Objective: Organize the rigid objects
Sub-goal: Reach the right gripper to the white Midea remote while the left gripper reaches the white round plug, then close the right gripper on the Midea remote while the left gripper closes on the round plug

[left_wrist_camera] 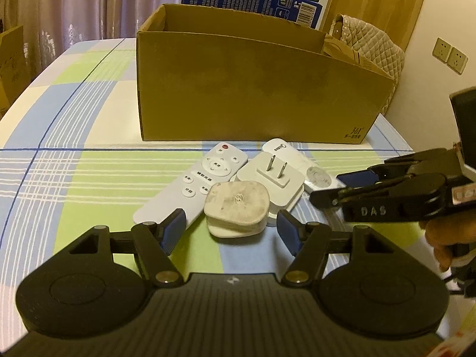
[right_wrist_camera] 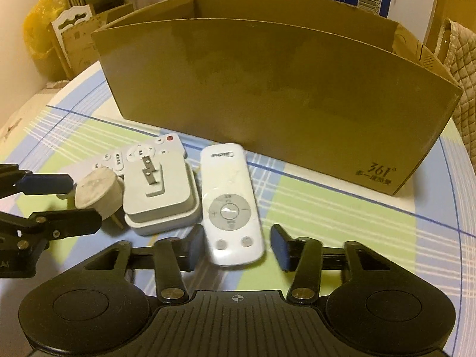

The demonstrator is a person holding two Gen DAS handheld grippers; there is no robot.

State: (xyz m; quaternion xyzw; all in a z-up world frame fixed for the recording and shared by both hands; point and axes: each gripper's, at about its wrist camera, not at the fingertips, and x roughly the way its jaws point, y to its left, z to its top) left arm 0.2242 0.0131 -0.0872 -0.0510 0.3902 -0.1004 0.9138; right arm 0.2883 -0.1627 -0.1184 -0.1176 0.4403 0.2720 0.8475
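Note:
Several white objects lie in front of an open cardboard box. A small worn charger lies between the open fingers of my left gripper, untouched. Behind it are a plug adapter with its prongs up and a remote with a red button. My right gripper is open around the near end of a white round-pad remote. Each gripper shows in the other's view, the right and the left.
The table has a blue, green and white checked cloth. Blue printed cartons stand behind the box. A quilted bag sits at its right end. A yellow bag and cardboard pieces stand at the far left.

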